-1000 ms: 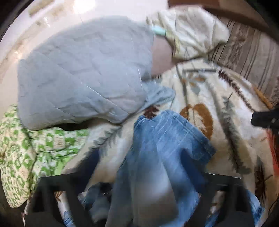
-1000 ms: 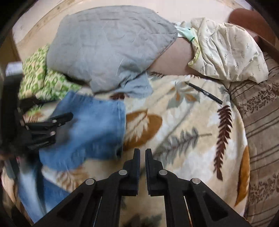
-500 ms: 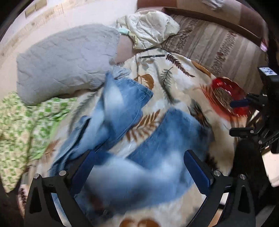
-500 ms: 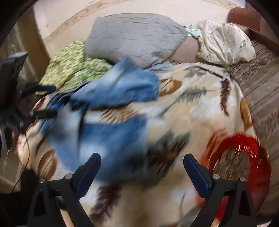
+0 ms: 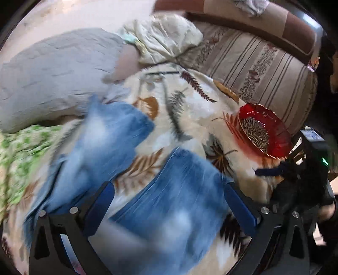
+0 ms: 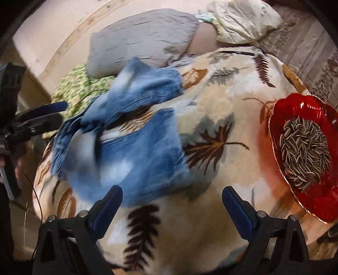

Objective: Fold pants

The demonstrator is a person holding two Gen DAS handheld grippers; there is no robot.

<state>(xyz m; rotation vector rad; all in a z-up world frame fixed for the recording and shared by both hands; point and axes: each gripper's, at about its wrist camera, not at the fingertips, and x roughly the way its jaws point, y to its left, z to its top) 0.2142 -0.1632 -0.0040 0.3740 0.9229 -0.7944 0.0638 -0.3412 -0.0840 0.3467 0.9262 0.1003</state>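
Blue denim pants (image 5: 164,190) lie spread on a cream leaf-print blanket (image 5: 190,118), the two legs apart and blurred with motion. My left gripper (image 5: 169,203) is open and empty, its jaws wide above the nearer leg. In the right wrist view the pants (image 6: 135,152) lie at centre left. My right gripper (image 6: 172,203) is open and empty, held above the blanket (image 6: 221,105) at the pants' near edge. The left gripper (image 6: 42,114) shows at the left edge of that view. The right gripper (image 5: 268,171) shows at the right of the left wrist view.
A red glass dish of sunflower seeds (image 6: 304,152) sits on the blanket at the right (image 5: 264,131). A grey quilted pillow (image 6: 143,40), a green patterned cloth (image 6: 78,88) and a cream pillow (image 6: 243,19) lie at the back. A black pen (image 6: 238,52) lies near the pillows. A striped sofa (image 5: 264,63) stands at right.
Both grippers have opened and let go of the pants, then pulled back. The pants have dropped onto the blanket with the legs spread apart.
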